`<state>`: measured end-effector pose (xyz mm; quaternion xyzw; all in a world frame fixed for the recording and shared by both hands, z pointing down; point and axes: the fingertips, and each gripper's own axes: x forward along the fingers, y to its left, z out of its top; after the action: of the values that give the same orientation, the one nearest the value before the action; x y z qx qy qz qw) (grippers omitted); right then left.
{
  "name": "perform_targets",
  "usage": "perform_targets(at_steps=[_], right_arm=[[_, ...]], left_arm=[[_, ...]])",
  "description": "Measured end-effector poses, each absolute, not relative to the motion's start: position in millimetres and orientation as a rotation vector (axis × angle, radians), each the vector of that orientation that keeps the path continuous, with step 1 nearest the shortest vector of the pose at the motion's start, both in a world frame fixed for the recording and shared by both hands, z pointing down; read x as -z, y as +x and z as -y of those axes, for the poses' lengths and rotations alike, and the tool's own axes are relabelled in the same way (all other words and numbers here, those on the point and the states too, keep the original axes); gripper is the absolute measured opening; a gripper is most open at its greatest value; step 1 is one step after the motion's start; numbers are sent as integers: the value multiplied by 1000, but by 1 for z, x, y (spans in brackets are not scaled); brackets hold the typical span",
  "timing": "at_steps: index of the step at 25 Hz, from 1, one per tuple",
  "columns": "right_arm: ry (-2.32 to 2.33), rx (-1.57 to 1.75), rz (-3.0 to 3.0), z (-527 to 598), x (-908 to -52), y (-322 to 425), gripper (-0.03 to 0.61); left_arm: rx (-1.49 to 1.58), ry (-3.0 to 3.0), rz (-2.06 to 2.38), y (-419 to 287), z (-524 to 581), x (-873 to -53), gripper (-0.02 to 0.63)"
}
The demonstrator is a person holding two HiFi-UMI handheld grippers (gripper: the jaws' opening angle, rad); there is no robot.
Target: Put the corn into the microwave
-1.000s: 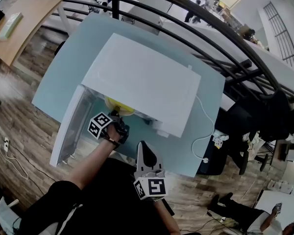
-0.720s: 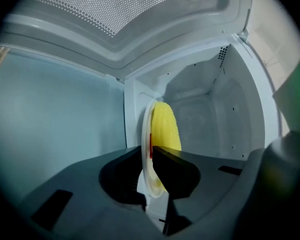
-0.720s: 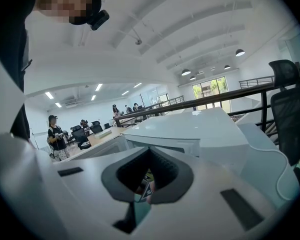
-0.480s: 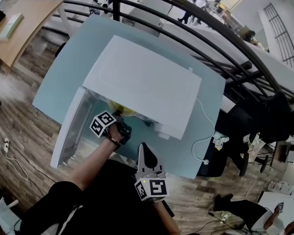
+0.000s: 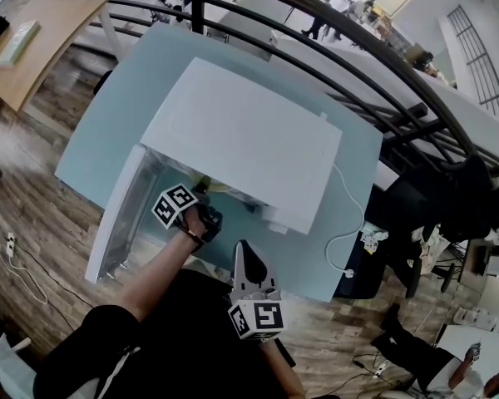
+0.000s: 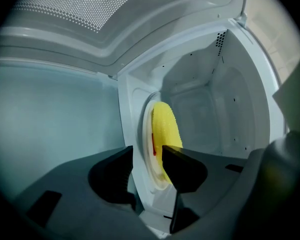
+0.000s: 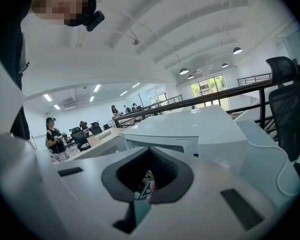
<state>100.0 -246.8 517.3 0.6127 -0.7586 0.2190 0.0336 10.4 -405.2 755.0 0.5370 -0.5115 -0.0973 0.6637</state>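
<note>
The white microwave stands on the pale blue table, its door swung open to the left. In the left gripper view the yellow corn lies on the round white turntable plate inside the cavity. My left gripper is at the mouth of the microwave, and its jaws have just been opening. They now stand apart and do not press on the corn, which lies just past their tips. My right gripper hangs back near the table's front edge, its jaws together with nothing in them.
A white power cable trails over the table's right side. A dark railing runs behind the table. A black chair stands to the right, and people are at desks in the far background.
The yellow corn that showed at the microwave's mouth has nearly gone out of sight under its top in the head view. The left hand has barely shifted and the right gripper is still.
</note>
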Motion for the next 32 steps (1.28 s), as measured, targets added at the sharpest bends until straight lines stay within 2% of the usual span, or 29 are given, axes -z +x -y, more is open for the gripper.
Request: perform_targets(at_steps=[2,10,11,14,15,32], right_arm=[[1880,-664,2329,248,-514,100,9],[1880,-688,2347,244,-517,98,9],[1882,-693,2346,244,-516,99,9],[1875,-708,2349,244,-517,98,9],[1869,-719,2355,244,-518,97,9],[1872,-690,2372,241,-519,100,9]], left_arm=[[208,1240,1152,11,406,-753,186],[100,1317,1200,-7,374,-750,186],[85,1337,1195,-8,369,-749,177],[48,1374,1208,-15,358,-748,36],[41,1384,1210,-17,356,-747,9],[56,1851,1079,-13,329,-646,2]])
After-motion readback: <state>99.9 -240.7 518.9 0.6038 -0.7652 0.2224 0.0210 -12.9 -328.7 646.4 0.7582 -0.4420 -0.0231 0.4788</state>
